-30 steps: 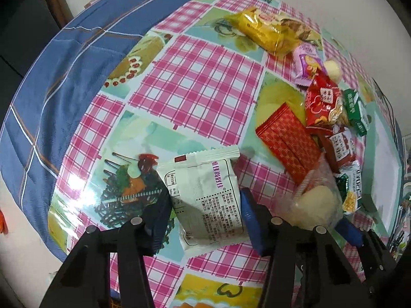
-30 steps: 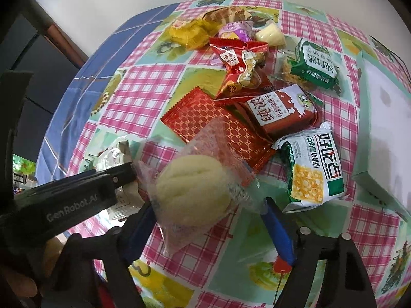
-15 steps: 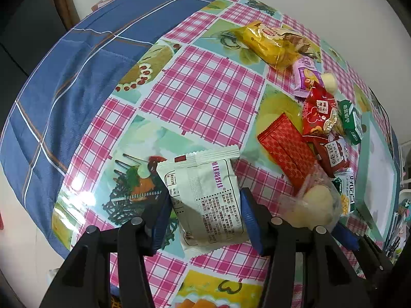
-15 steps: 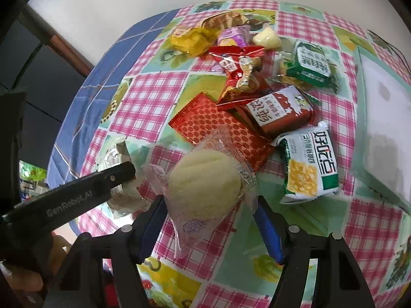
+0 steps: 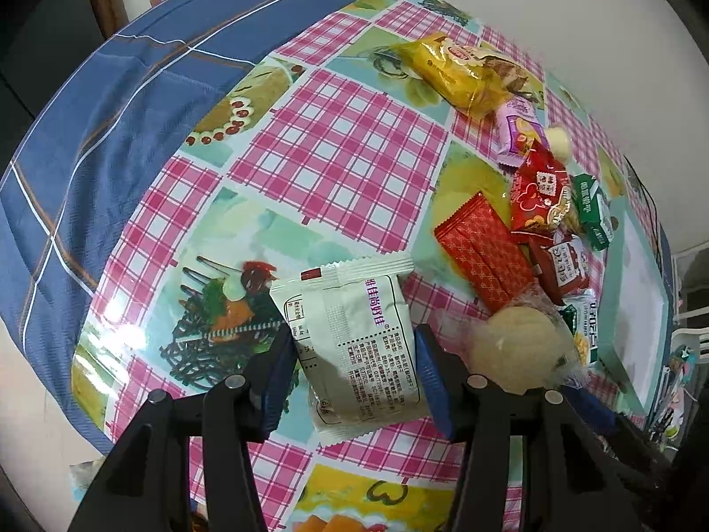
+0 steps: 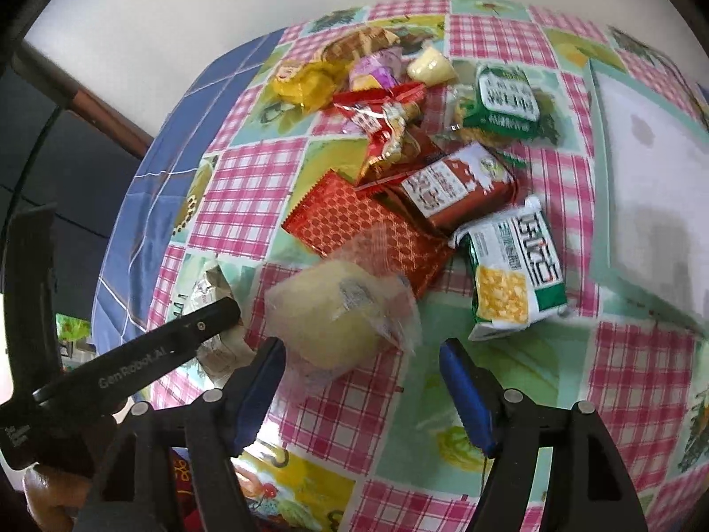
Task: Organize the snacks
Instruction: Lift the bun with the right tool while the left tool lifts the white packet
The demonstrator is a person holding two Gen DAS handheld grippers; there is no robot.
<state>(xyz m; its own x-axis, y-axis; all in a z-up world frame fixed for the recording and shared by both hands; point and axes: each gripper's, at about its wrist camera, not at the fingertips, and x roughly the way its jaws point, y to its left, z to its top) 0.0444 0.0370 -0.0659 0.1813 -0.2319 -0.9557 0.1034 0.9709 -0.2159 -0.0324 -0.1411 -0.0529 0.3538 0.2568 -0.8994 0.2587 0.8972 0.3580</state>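
A heap of crinkled foil and plastic snack packs crowds the far side of a table [image 5: 345,164] under a glossy pink-check oilcloth printed with food pictures, a blue plaid cloth [image 5: 111,124] hanging beyond its edge. In the left wrist view, the left gripper [image 5: 350,368] clamps a flat white sachet [image 5: 354,346], its blue pads pressed to both sides of the printed, crimp-edged packet. Just to its right lies a round, pale bun [image 6: 328,323] in clear crackly wrap. In the right wrist view the right gripper [image 6: 363,381] stands over that bun with its jaws opening, the left pad at the wrapper and the right pad clear of it. The bun leans on a flat red pack [image 6: 354,226] with a lattice print; beyond it lie a brown pack [image 6: 452,186], a green-and-white corn pack [image 6: 514,270], a green pack [image 6: 505,102], a yellow pack [image 6: 305,84] and a shiny red bag [image 6: 381,124]. A shallow, pale green-rimmed tray [image 6: 598,204] sits at the right.
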